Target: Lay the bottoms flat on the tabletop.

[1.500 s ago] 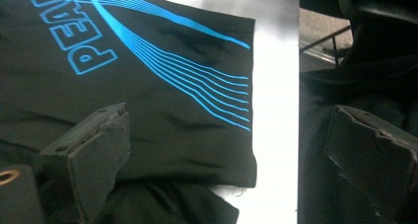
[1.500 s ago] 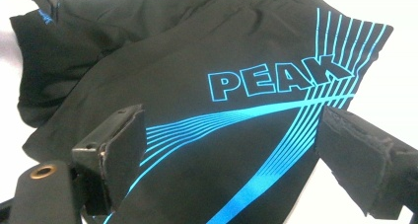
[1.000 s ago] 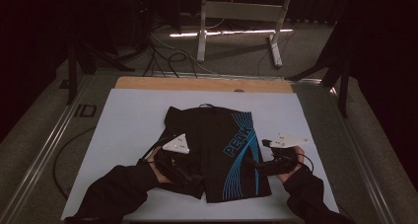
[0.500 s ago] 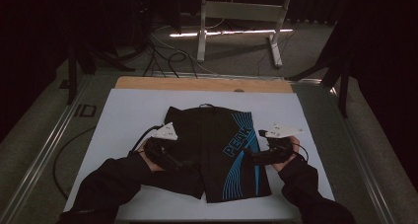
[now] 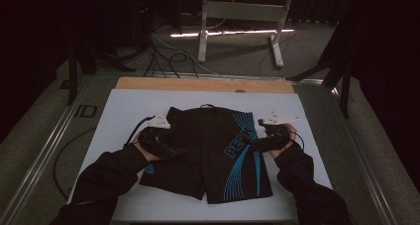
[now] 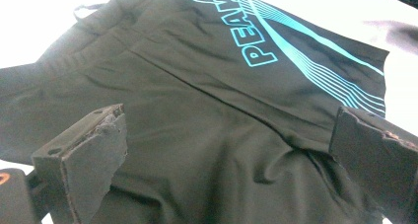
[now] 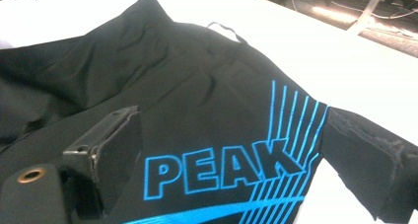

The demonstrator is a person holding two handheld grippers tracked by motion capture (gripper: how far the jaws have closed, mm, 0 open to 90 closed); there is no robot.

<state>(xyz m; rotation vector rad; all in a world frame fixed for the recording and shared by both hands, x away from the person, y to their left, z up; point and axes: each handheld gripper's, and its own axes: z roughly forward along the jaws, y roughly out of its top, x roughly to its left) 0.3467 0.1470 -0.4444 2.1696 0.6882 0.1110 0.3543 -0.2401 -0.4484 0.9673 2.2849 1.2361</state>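
The black swim shorts (image 5: 210,153) lie flat on the white table (image 5: 124,106), legs toward the person. The left gripper (image 5: 166,148) and right gripper (image 5: 255,140) hover at opposite side edges, jaws spread and empty. Each should probably pinch a single side hem cleanly, avoiding bunched folds. The fabric looks thin, smooth and slippery; the cyan "PEAK" lettering (image 7: 222,172) sits beside striped lines, and a waist loop (image 7: 224,30) lies farthest away.

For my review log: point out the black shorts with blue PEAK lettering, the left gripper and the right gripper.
Black shorts with blue PEAK lettering (image 5: 210,145): high view, plain black middle panel.
Left gripper (image 6: 226,160): left gripper view, midway between its open jaws.
Right gripper (image 7: 231,160): right gripper view, midway between its open jaws.
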